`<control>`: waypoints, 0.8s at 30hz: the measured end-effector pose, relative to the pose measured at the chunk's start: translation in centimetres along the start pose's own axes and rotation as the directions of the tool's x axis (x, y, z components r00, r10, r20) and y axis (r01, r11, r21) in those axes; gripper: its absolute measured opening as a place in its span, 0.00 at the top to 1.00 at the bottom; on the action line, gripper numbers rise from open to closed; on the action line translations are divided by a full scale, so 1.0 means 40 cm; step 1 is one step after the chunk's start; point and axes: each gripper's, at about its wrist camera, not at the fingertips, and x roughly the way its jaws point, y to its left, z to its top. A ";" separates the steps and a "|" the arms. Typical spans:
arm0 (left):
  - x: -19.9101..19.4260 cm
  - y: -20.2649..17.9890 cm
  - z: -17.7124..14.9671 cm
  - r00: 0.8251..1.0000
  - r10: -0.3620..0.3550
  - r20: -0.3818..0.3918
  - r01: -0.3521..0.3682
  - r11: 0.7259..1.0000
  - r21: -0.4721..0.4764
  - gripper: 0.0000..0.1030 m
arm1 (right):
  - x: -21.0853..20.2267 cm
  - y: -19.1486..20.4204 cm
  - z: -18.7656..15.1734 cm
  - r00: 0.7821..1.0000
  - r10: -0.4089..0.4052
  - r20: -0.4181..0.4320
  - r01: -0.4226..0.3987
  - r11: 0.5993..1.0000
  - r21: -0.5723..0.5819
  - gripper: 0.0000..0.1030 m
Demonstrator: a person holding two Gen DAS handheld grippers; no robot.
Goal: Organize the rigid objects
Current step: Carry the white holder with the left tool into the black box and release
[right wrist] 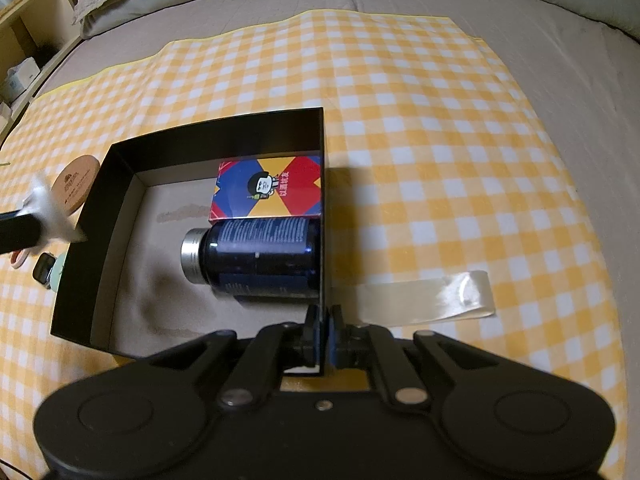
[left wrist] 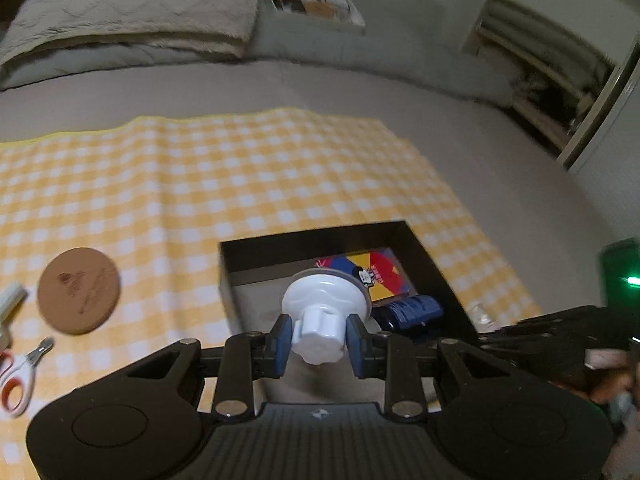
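The left gripper (left wrist: 319,340), closed on the knob of a white plastic suction-cup holder (left wrist: 323,312), carries it above the black open cardboard box (right wrist: 120,184). The right gripper (right wrist: 325,336) pinches the box's right wall. A slipping knob could drop the holder short. Inside, at the box's 3 o'clock, a dark blue bottle (right wrist: 256,258) and a colourful card box (right wrist: 268,192) crowd that side; a round cork coaster (left wrist: 79,291) and small scissors (left wrist: 20,376) lie on the checked cloth at 9 o'clock.

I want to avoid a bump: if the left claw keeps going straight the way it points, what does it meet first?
Probably the inside of the black box. The left claw, shut on the white knob, points into it, toward the colourful card box and dark blue bottle. Depth is unclear.
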 end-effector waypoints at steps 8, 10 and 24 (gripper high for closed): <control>0.179 -0.021 0.050 0.979 0.161 -0.126 -0.155 0.986 0.056 0.70 | -0.001 0.004 0.002 1.000 -0.003 -0.001 0.003 1.000 -0.008 0.95; 0.202 -0.022 0.062 0.973 0.179 -0.144 -0.172 0.983 0.060 0.70 | -0.002 0.002 0.002 1.000 -0.002 -0.001 0.002 1.000 -0.009 0.95; 0.243 -0.026 0.088 0.970 0.205 -0.132 -0.204 0.979 0.020 0.42 | -0.003 0.000 0.002 1.000 -0.001 -0.001 0.001 1.000 -0.010 0.95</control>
